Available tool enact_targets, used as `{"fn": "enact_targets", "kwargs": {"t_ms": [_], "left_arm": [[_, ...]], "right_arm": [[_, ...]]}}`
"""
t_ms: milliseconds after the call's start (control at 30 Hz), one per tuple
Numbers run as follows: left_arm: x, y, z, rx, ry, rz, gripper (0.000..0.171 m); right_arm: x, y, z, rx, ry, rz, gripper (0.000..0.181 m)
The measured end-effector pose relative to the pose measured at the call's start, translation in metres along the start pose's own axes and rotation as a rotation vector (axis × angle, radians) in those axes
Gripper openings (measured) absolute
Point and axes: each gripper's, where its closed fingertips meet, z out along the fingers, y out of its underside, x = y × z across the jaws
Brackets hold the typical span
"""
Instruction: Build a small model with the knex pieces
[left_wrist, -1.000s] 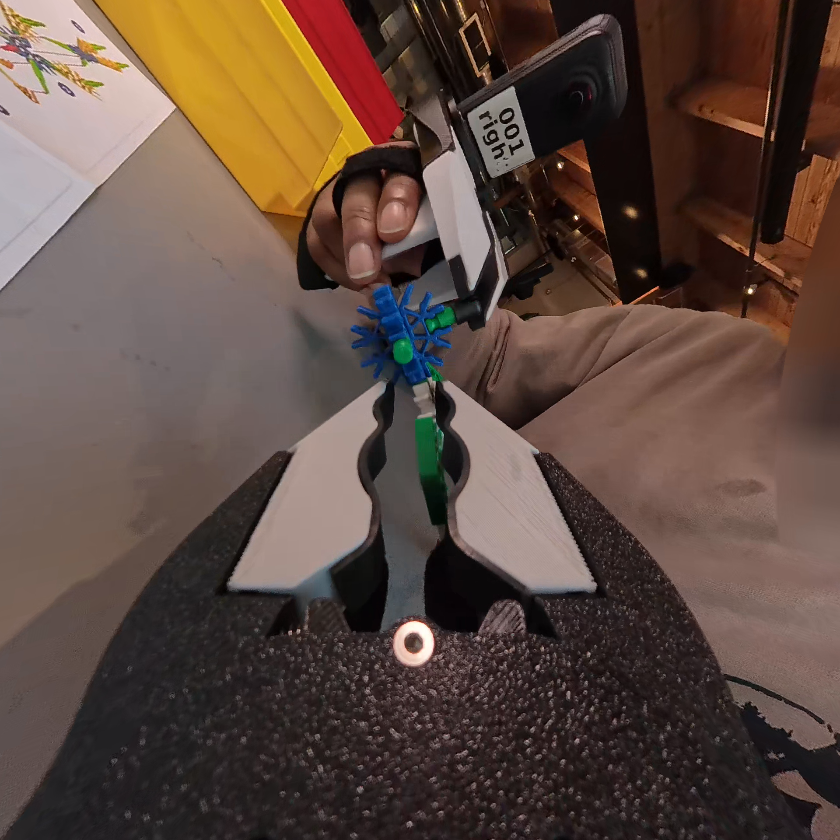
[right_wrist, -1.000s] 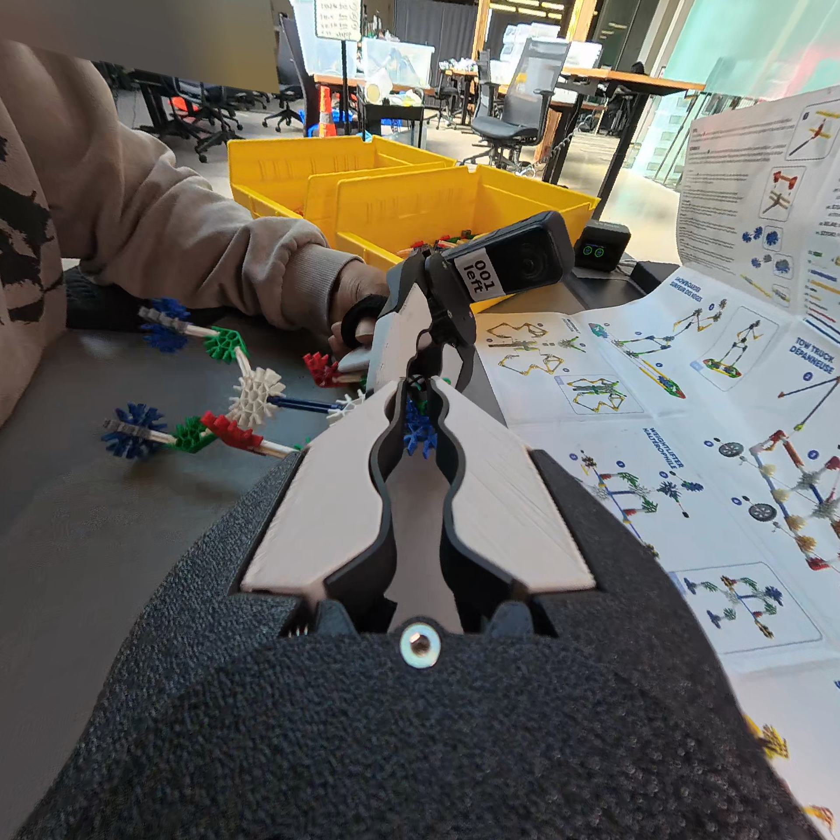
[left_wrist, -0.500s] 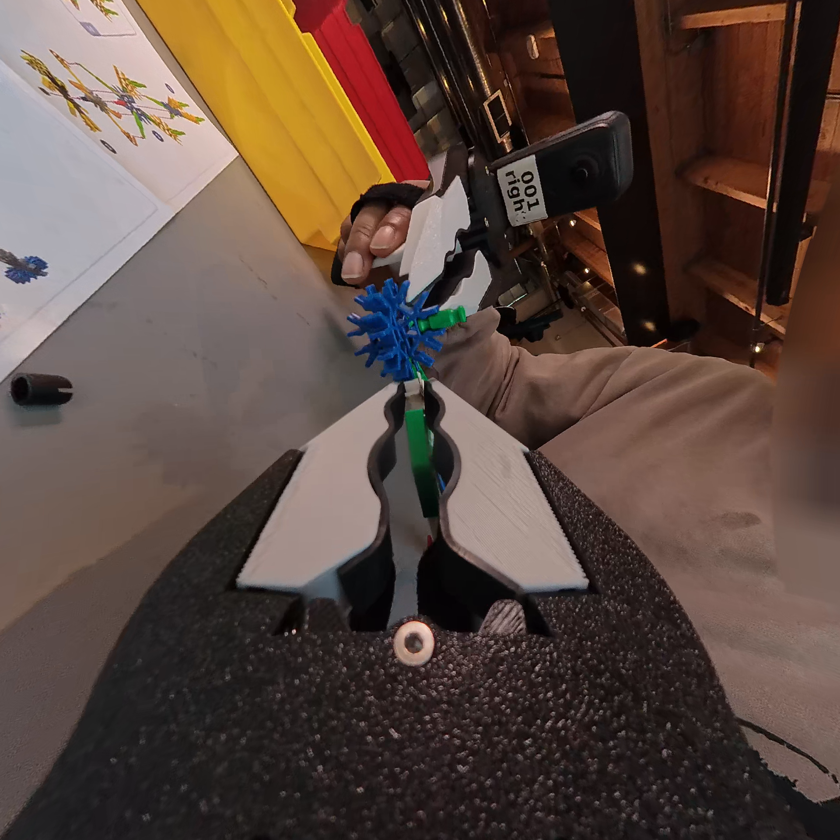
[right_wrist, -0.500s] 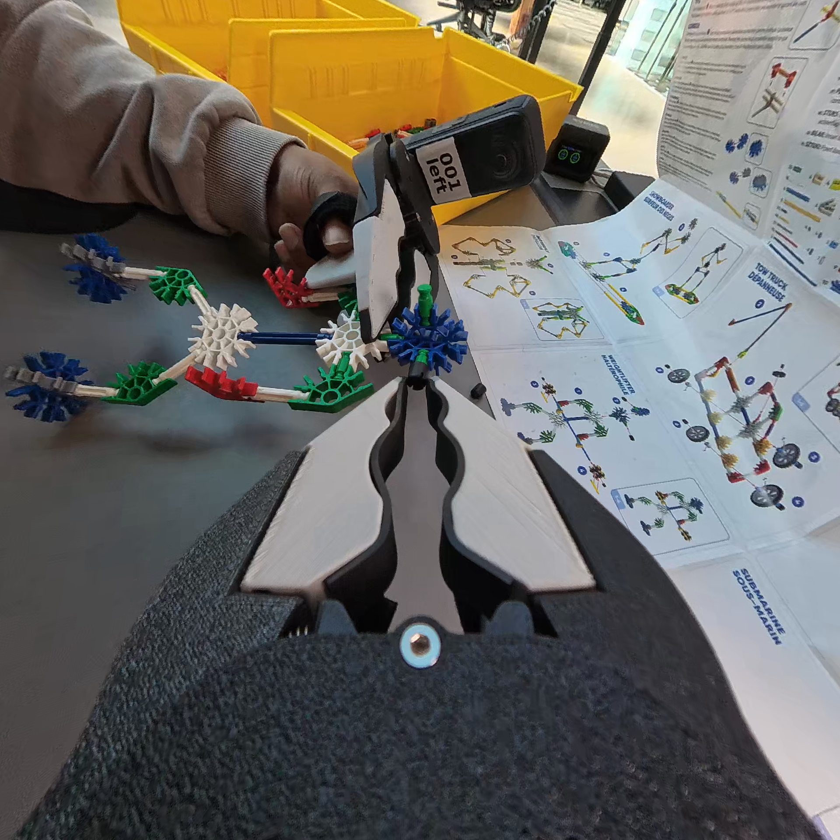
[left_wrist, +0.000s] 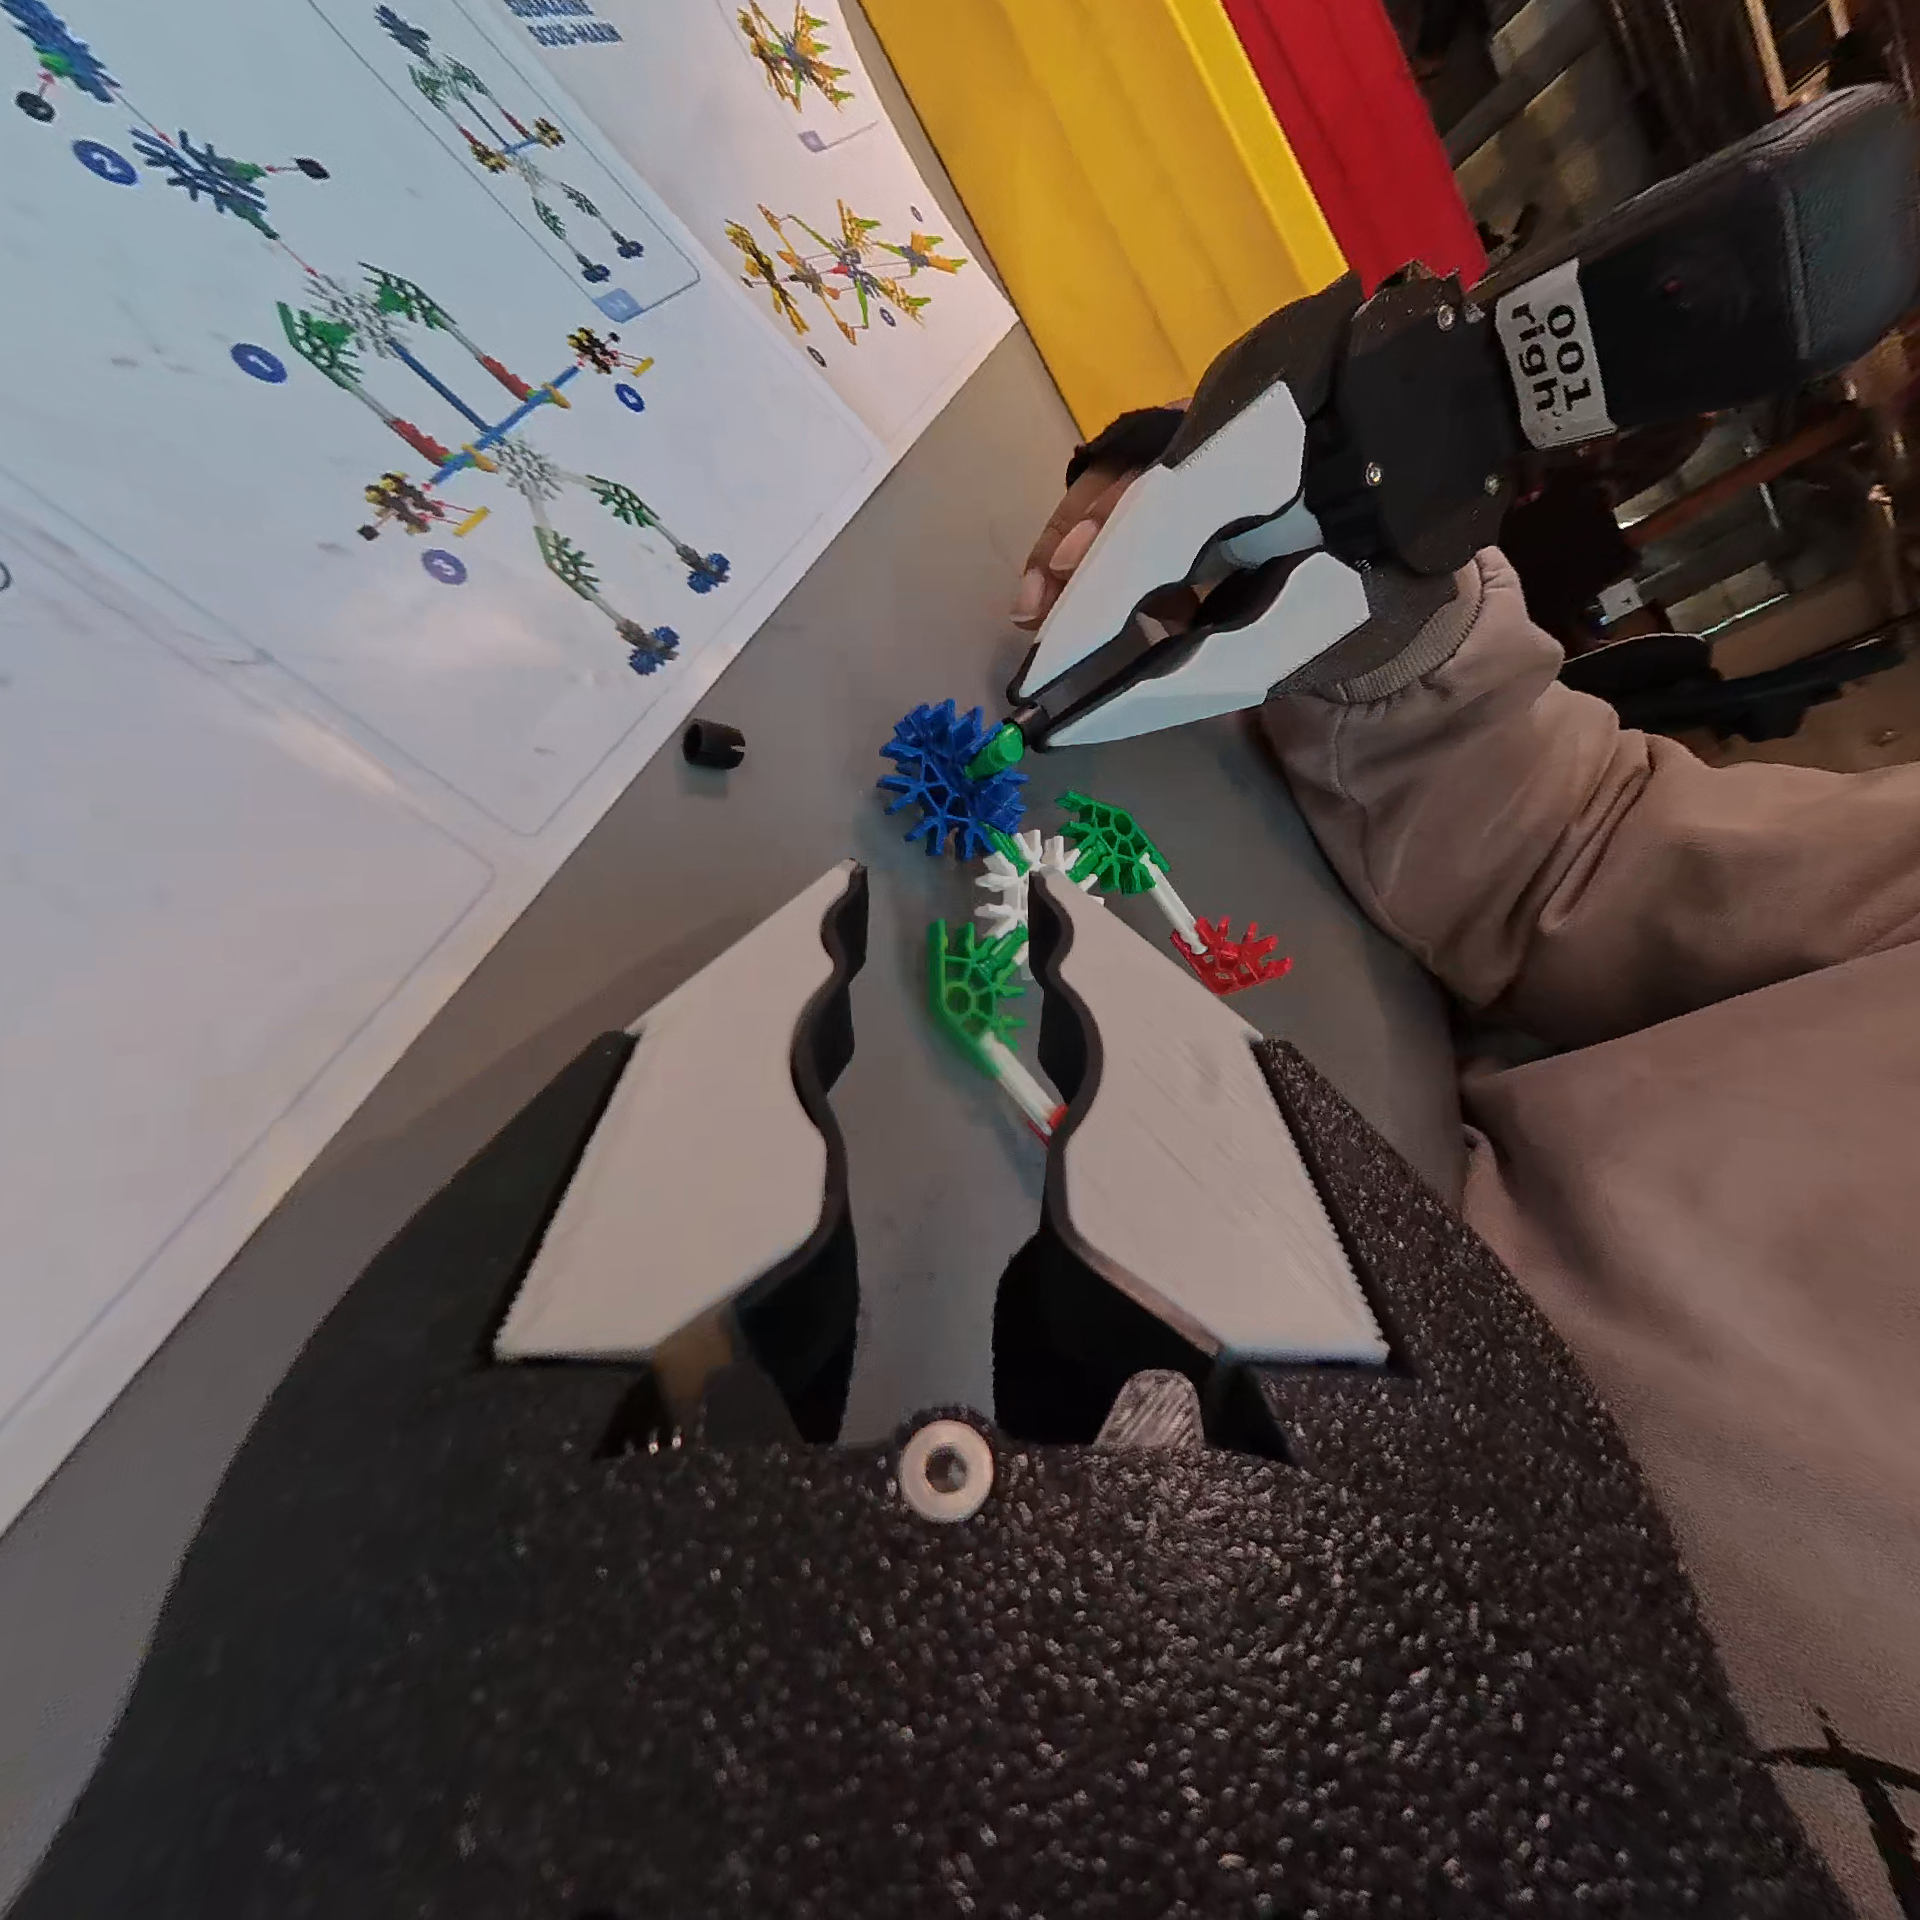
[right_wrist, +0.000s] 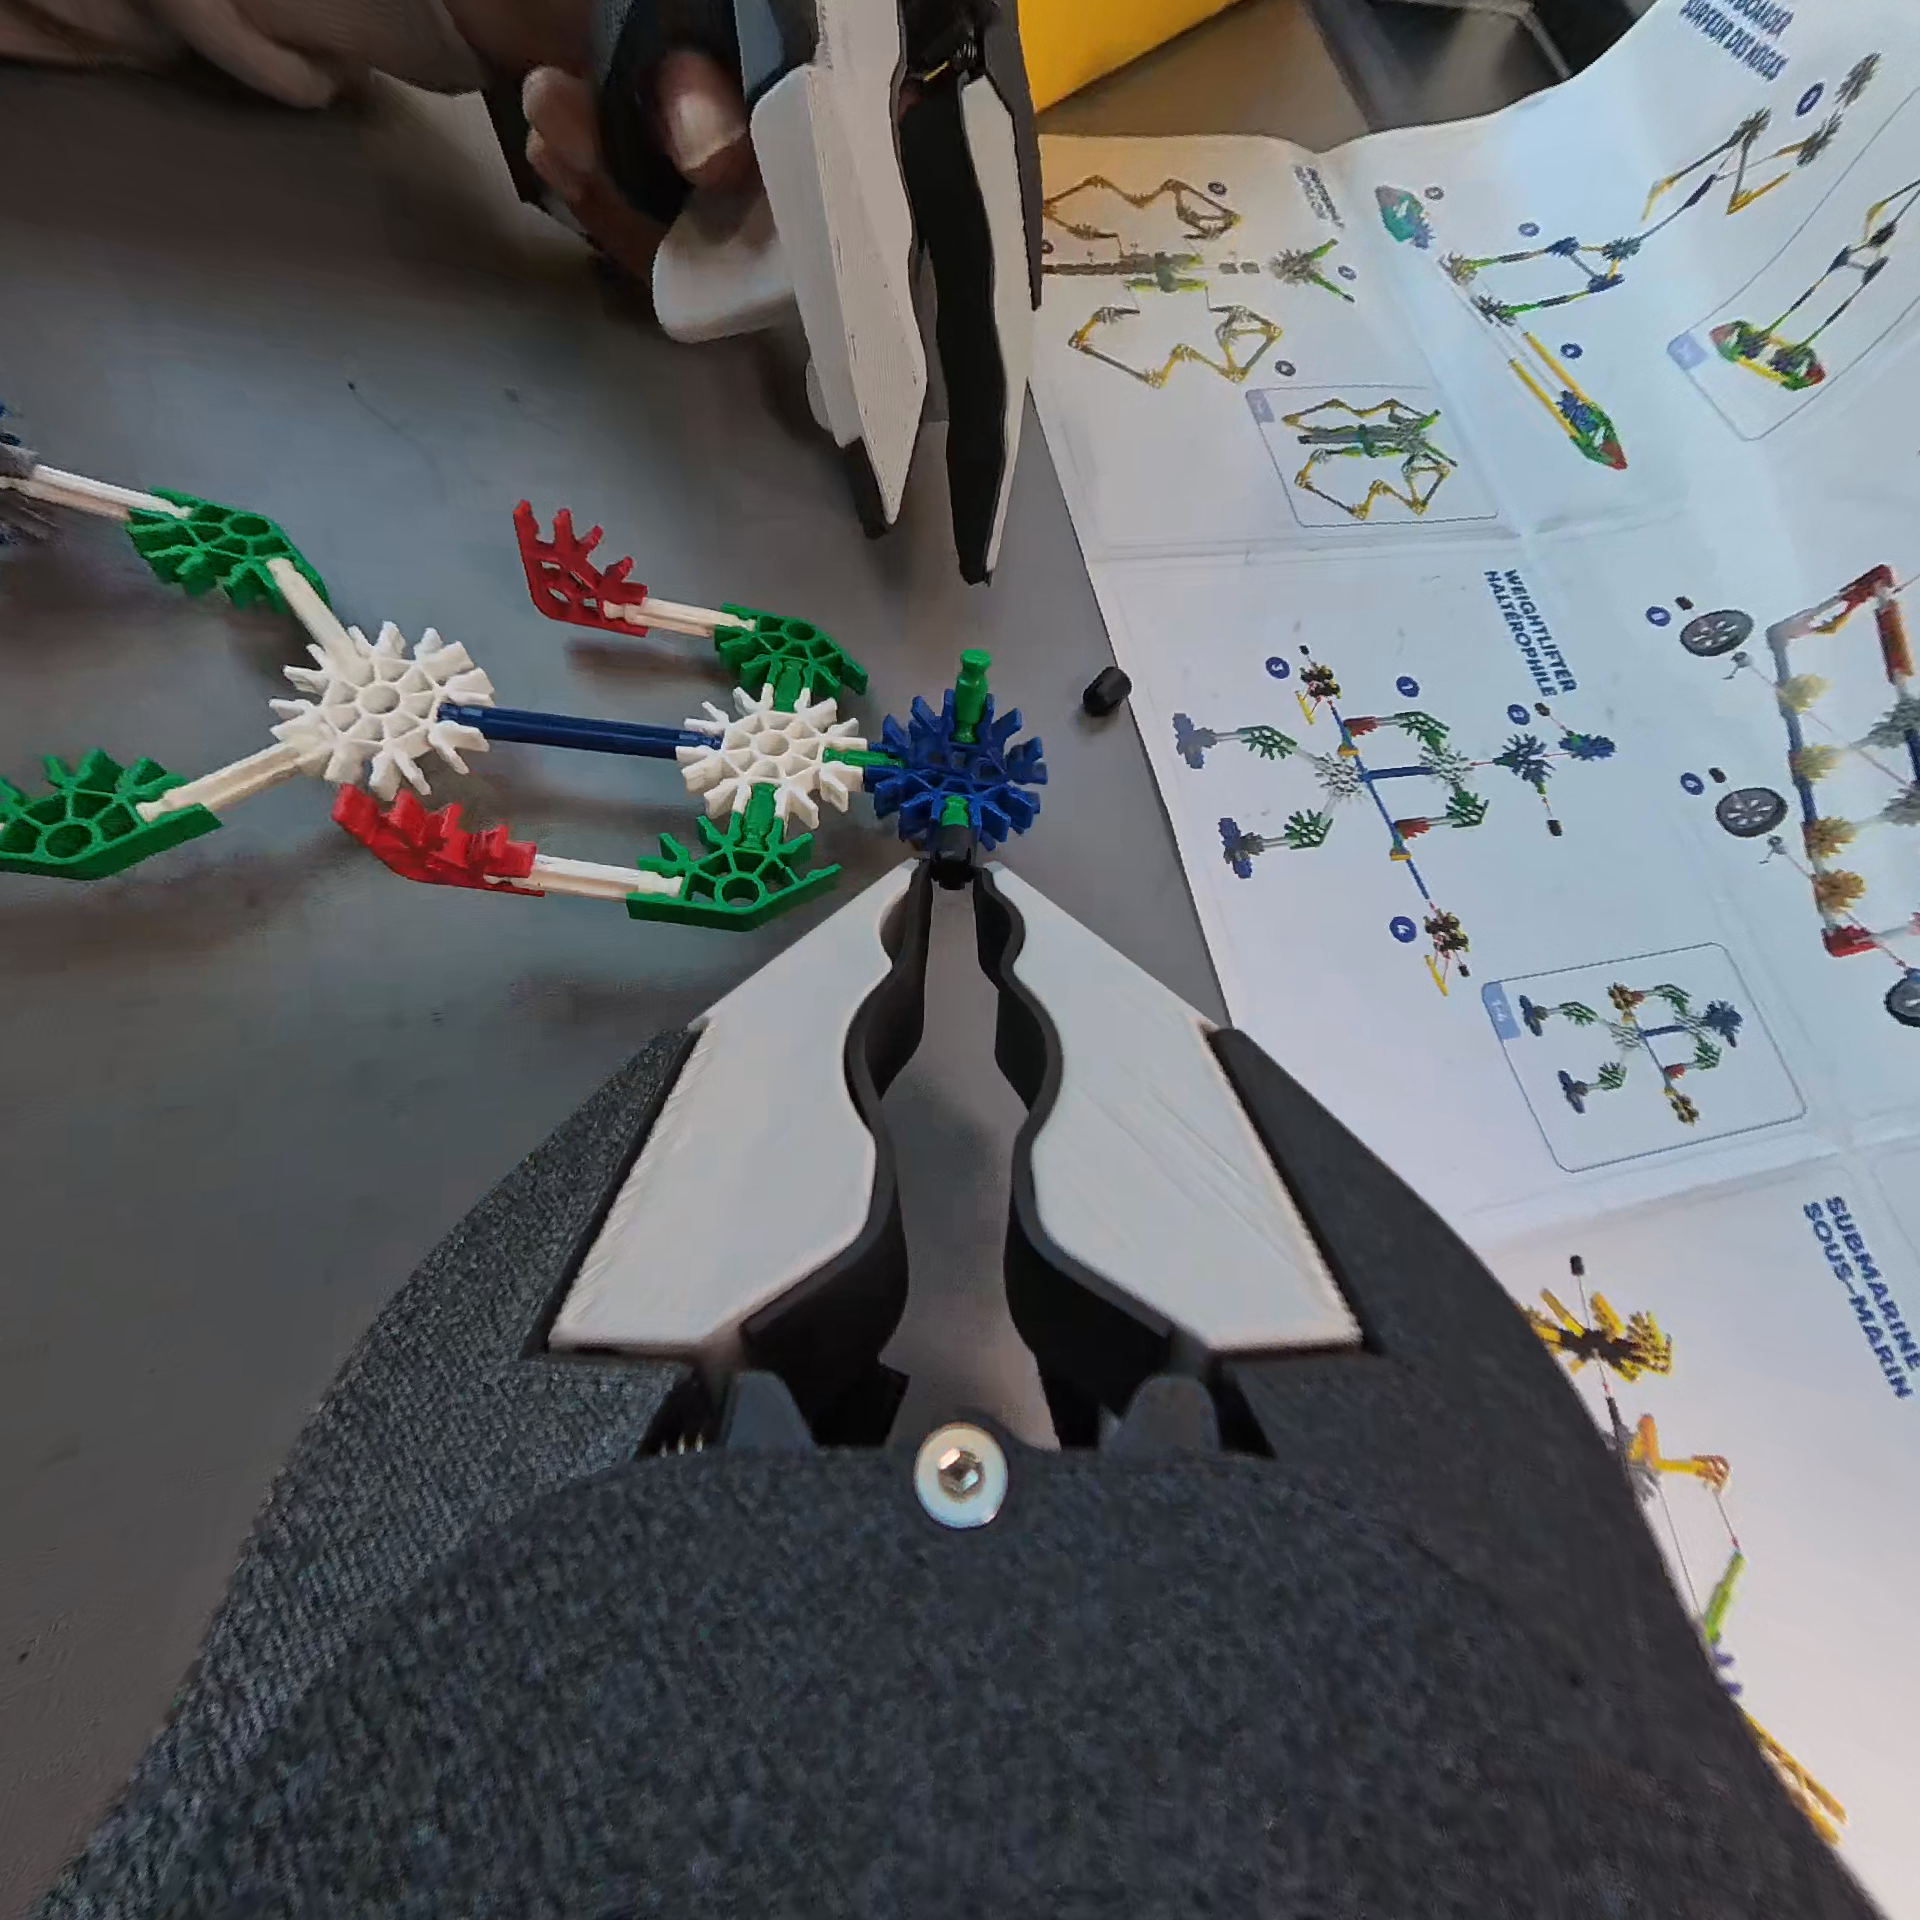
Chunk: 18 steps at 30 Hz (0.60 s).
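Blue connector (right_wrist: 958, 771) on table (right_wrist: 312, 1091); right gripper (right_wrist: 948, 871) fingers pinch its black cap; left gripper (left_wrist: 948, 883) fingers apart, empty.

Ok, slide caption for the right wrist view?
Right gripper pinching the black cap on the blue connector's green rod.

A smooth grey tabletop (left_wrist: 727, 883) fills the foreground of both views. Beyond it in the left wrist view, warm, dim light falls on what may be wooden shelving (left_wrist: 1714, 499) with dark uprights, too blurred to make out clearly.
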Motion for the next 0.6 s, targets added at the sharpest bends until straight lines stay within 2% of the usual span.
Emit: {"fn": "enact_targets", "kwargs": {"t_ms": [100,200,300,333,400,467,600], "left_arm": [[0.001,0.0,0.005,-0.008,-0.035,0.05,0.028],[-0.005,0.003,0.007,-0.038,-0.1,0.111,0.027],[-0.012,0.004,0.005,-0.051,-0.154,0.146,0.027],[-0.014,0.003,0.005,-0.051,-0.167,0.149,0.027],[-0.016,0.002,0.004,-0.044,-0.178,0.15,0.027],[-0.017,0.002,0.001,-0.038,-0.198,0.164,0.027],[-0.03,0.005,-0.007,-0.052,-0.285,0.207,0.027]], "right_arm": [[0.003,0.001,0.002,-0.028,0.005,-0.001,0.008],[0.001,0.002,-0.002,-0.065,-0.039,0.029,0.028],[0.022,-0.039,-0.019,0.093,-0.04,0.14,0.022],[0.029,-0.047,-0.017,0.089,-0.04,0.162,0.019],[0.043,-0.039,0.005,-0.075,-0.024,0.181,0.019],[0.04,-0.025,0.032,-0.239,-0.094,0.22,0.019],[0.036,-0.012,0.062,-0.38,-0.12,0.263,0.017]]}}
